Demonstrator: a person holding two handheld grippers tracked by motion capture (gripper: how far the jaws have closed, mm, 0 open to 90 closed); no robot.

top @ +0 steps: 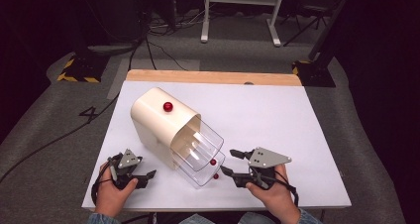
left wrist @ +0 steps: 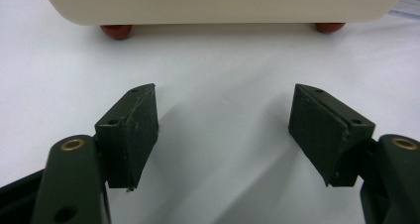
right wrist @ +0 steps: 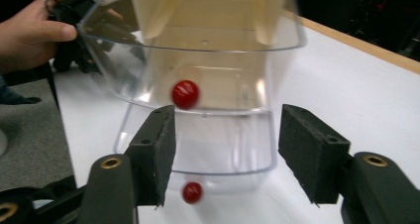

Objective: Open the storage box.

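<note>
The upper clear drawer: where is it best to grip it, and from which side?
Grip the red knob on the front of the upper clear drawer, coming from the open front where the right gripper already faces it, jaws open. The knob sticks out; the smooth curved walls are probably too wide and slippery.
</note>
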